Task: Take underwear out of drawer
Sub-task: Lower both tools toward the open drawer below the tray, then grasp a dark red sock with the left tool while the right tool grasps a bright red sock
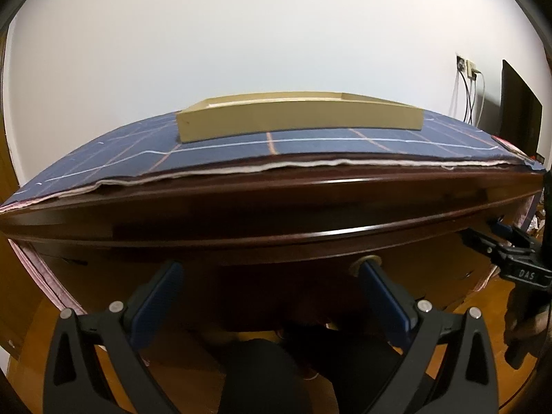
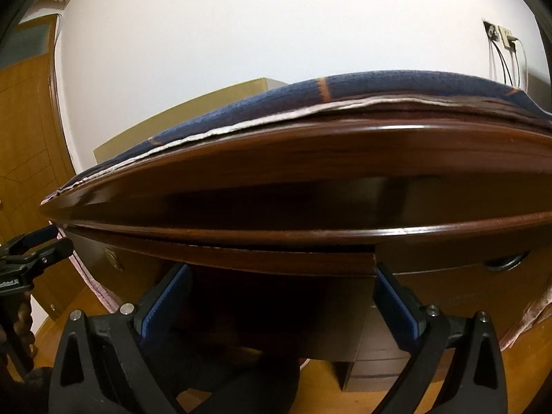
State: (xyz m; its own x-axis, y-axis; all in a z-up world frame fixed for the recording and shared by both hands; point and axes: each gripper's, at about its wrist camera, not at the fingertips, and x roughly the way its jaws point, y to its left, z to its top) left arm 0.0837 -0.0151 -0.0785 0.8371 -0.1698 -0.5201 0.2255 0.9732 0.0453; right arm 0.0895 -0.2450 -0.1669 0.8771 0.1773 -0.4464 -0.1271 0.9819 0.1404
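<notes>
A dark wooden chest fills both views; its top edge (image 1: 276, 207) runs above my fingers. No underwear shows in either view. My left gripper (image 1: 272, 284) is open in front of the chest's shadowed front, and its right fingertip (image 1: 374, 276) sits just below a round brass knob (image 1: 369, 261). My right gripper (image 2: 283, 295) is open too, its fingers on either side of a drawer front (image 2: 276, 262) that seems to stick out slightly from the chest. The drawer's inside is hidden. Each gripper shows at the edge of the other's view.
A blue checked cloth (image 1: 310, 145) covers the chest top, with a flat tan box (image 1: 296, 120) on it. More brass knobs (image 2: 114, 258) sit on the drawer fronts. Cables (image 1: 472, 96) hang from a wall socket at the right. The wooden floor (image 2: 448, 393) lies below.
</notes>
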